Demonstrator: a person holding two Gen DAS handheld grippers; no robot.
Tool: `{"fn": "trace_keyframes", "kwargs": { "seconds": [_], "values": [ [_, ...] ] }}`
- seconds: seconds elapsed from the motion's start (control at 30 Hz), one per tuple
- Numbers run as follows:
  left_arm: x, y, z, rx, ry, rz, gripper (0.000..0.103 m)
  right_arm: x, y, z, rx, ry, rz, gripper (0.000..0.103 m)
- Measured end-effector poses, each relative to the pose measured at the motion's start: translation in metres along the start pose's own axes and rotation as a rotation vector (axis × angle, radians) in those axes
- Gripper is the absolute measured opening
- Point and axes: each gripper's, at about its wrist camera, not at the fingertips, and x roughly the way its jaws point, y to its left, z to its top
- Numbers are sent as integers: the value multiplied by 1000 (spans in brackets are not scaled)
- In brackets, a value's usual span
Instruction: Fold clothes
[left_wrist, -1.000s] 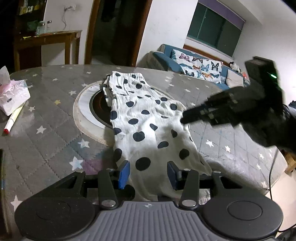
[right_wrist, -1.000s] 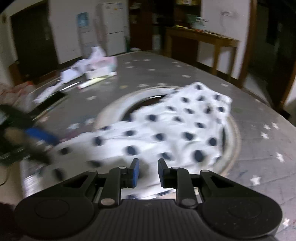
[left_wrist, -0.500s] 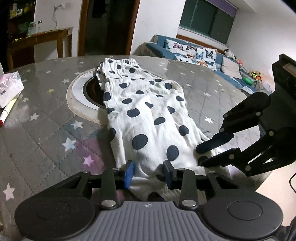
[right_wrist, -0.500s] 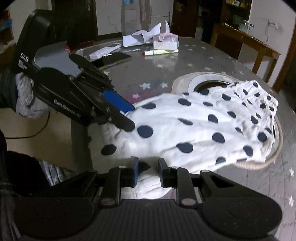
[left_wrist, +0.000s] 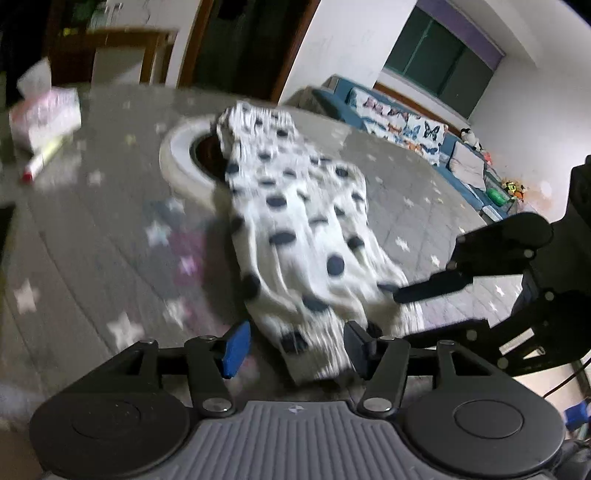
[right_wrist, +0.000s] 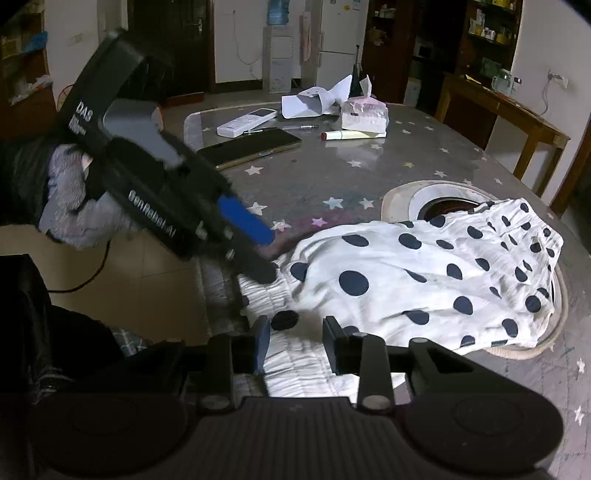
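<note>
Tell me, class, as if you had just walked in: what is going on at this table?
A person with a handheld gripper in each hand is folding a white garment with dark polka dots laid across a star-patterned table. Both grippers sit at its near end by the table edge. The left gripper and the right gripper have just been opening; the cloth lies between their jaws, which do not press on it.

The polka-dot garment (right_wrist: 424, 273) lies lengthwise on the table (right_wrist: 314, 177), its far end draped over the round recessed opening (right_wrist: 436, 201) at the table's centre. In the right wrist view, the phone (right_wrist: 255, 146), remote control (right_wrist: 245, 122), marker (right_wrist: 351, 135) and tissue pack (right_wrist: 365, 114) sit at 11 to 12 o'clock – well apart from the garment. The left gripper (right_wrist: 271, 254) sits at 9 o'clock, at the near hem.
</note>
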Motion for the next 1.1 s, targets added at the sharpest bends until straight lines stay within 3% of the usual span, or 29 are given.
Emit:
{"fn": "trace_keyframes", "kwargs": {
  "seconds": [0.13, 0.23, 0.3, 0.4, 0.57, 0.73, 0.87, 1.1],
  "values": [
    [3, -6, -10, -24, 15, -35, 56, -3, 3, -3, 16, -6, -11, 32],
    [3, -9, -12, -35, 18, -42, 40, -6, 6, -7, 23, -14, -18, 34],
    [1, -10, -11, -43, 13, -46, 23, -8, 9, -9, 27, -19, -25, 35],
    [-10, -13, -4, -56, -14, -49, 14, -10, 12, -11, 25, -28, -35, 38],
    [-22, -24, 19, -83, -59, -107, 14, -11, 21, -10, 7, -55, -82, 46],
    [-22, -42, 38, -67, -76, -150, 13, -1, 32, -10, -24, -70, -197, 51],
    [-21, -52, 44, -53, -72, -170, 13, 7, 37, -14, -49, -57, -286, 52],
    [-17, -52, 46, -83, -64, -184, 12, 15, 42, -14, -16, -87, -339, 52]
  ]
}}
